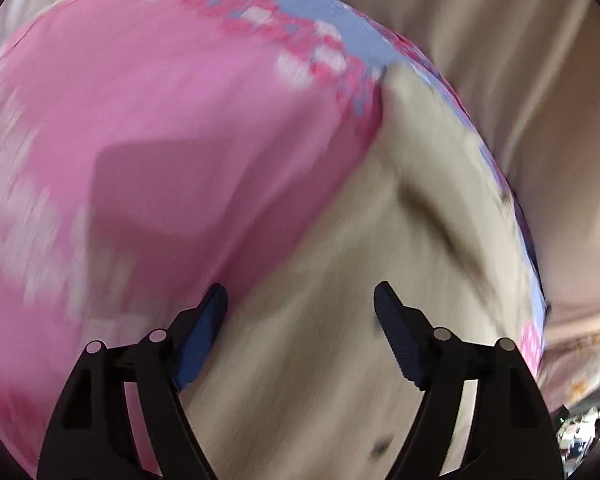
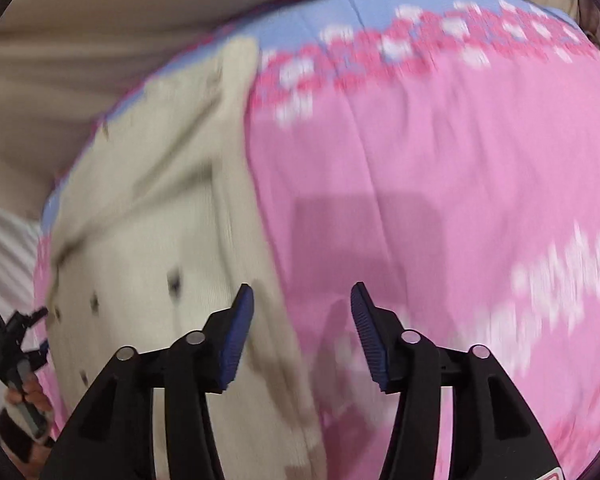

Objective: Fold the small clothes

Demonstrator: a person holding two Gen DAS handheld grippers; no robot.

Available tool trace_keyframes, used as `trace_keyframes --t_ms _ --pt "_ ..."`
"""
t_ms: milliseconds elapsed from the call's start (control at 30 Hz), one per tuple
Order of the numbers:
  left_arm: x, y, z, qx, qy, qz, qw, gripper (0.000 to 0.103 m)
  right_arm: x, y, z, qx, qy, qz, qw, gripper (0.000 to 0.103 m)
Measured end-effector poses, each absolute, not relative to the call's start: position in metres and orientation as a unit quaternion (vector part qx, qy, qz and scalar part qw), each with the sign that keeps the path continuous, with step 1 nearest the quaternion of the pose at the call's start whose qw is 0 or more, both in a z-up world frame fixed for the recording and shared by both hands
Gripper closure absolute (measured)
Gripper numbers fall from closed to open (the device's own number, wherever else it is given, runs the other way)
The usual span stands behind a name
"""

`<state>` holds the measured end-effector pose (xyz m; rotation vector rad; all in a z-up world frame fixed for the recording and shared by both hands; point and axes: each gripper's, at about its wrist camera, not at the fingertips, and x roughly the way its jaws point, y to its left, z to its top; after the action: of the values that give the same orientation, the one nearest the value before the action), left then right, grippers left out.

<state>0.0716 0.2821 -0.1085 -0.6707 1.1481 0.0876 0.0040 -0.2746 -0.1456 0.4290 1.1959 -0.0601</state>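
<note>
Beige garment (image 1: 340,280) — small, light, with a few dark specks — lies flat on a pink bedspread (image 1: 140,140). The bedspread has a pale blue border band (image 1: 312,4) with a pink-and-white flower print along it. The garment sits near that blue-bordered edge; one of its corners reaches up onto the flower print and the blue band, seen in both wrist views. Both frames are motion-blurred, so fabric detail and garment type can't be told.

Left gripper (image 1: 300,300): claw spread wide, nothing between the blue ribbed pads (image 1: 198,344). It hangs over the garment; the left-hand pad sits over the line where beige meets pink. Contact with the cloth can't be told.

Right gripper (image 2: 302,300): claw also spread, nothing pinched. It sits over the garment's side edge — one finger over the beige cloth, the other over bare pink bedspread. A boxy shadow falls on the pink just ahead of it.

In the right wrist view the left gripper (image 2: 14,332) shows small at the frame's left edge, held in the person's hand (image 2: 32,396), beside the garment's far side. So the two tools sit at opposite sides of the garment.

Beyond the bedspread's blue edge: tan draped fabric (image 1: 520,80), and a whitish striped cloth (image 2: 4,248) at the side.
</note>
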Motion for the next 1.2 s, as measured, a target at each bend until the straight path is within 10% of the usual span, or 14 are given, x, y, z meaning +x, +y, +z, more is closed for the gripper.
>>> trace_keyframes --t_ms 267,767,867,967,1033,1067,1200 --pt "-0.025 0.261 -0.110 -0.271 0.579 0.009 0.769 0.022 -0.087 -0.228 -0.159 0.185 0.577 0.005 0.796 0.033" --pt "-0.061 0.266 -0.109 -0.312 0.551 0.054 0.772 0.023 -0.111 -0.192 -0.163 0.223 0.555 0.054 0.800 0.042" --pt "-0.059 0.268 -0.107 -0.321 0.544 0.079 0.771 0.023 -0.111 -0.202 -0.165 0.249 0.549 0.051 0.796 0.049" --pt "-0.056 0.263 -0.108 -0.312 0.546 0.085 0.773 0.023 -0.111 -0.212 -0.168 0.262 0.548 0.040 0.794 0.079" --pt "-0.052 0.259 -0.107 -0.307 0.551 0.064 0.773 0.047 -0.111 -0.221 -0.173 0.294 0.545 0.041 0.784 0.092" --pt "-0.049 0.257 -0.109 -0.311 0.562 0.043 0.765 0.080 -0.112 -0.225 -0.172 0.312 0.539 0.043 0.781 0.092" --pt "-0.049 0.263 -0.101 -0.362 0.564 -0.001 0.742 0.091 -0.122 -0.232 -0.150 0.333 0.511 0.060 0.791 0.094"
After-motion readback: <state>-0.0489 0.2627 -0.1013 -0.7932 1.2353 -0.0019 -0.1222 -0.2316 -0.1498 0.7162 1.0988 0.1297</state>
